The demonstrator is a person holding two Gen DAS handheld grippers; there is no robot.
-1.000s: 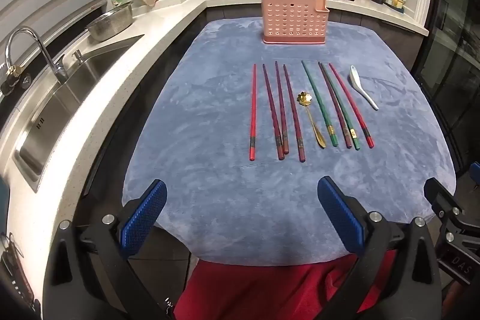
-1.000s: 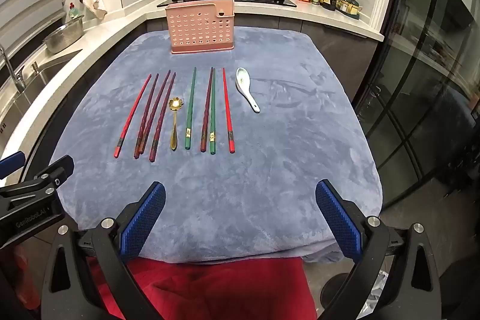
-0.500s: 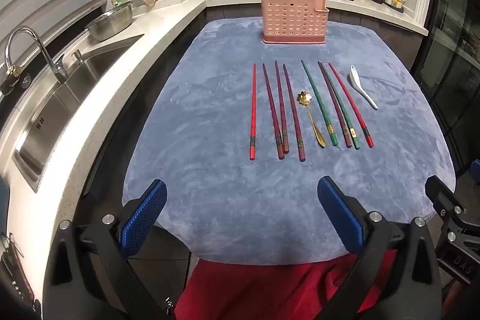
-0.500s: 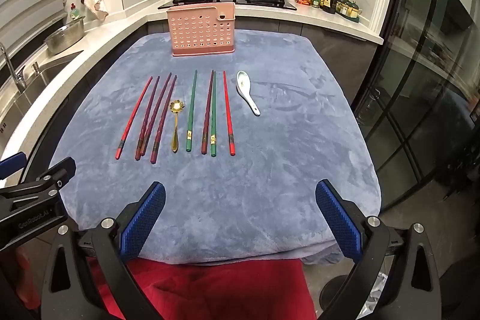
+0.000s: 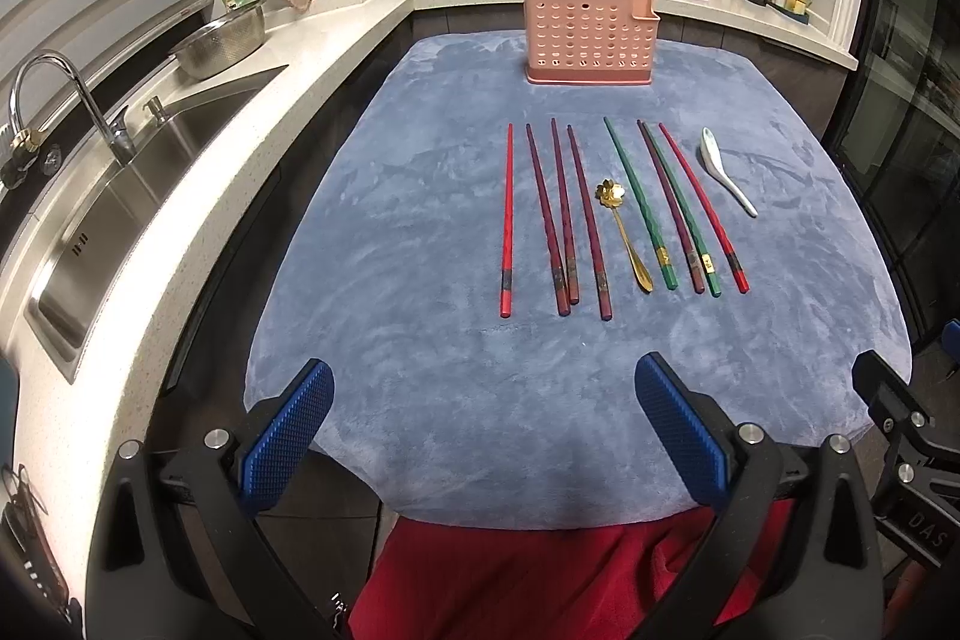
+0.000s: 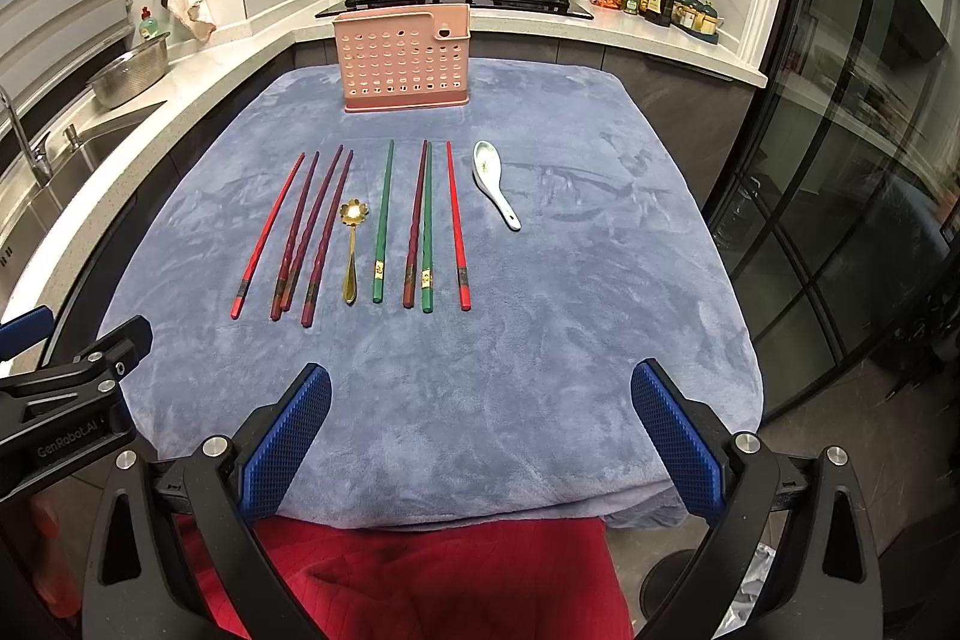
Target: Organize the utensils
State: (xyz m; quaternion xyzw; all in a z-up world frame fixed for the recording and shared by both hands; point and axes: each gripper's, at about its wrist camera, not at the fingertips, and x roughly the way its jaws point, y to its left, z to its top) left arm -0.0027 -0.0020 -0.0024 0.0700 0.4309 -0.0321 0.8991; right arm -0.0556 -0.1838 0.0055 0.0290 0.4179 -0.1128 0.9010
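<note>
My left tongs (image 5: 483, 415) and right tongs (image 6: 480, 415) both gape wide, holding nothing, hovering over the near edge of the desk (image 6: 540, 370). Chopsticks (image 6: 384, 220) lie in a row mid-desk, gold spoon (image 6: 351, 244) among them, white spoon (image 6: 495, 184) just right of the row. Pink holder (image 6: 405, 61) stands upright at far end, apart from them.

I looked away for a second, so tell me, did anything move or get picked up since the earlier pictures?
The right gripper has tipped slightly, so the table sits a little lower in its view. Nothing was gripped: both it and the left gripper stay open. The chopsticks, gold spoon, white spoon and pink holder lie unmoved.
</note>
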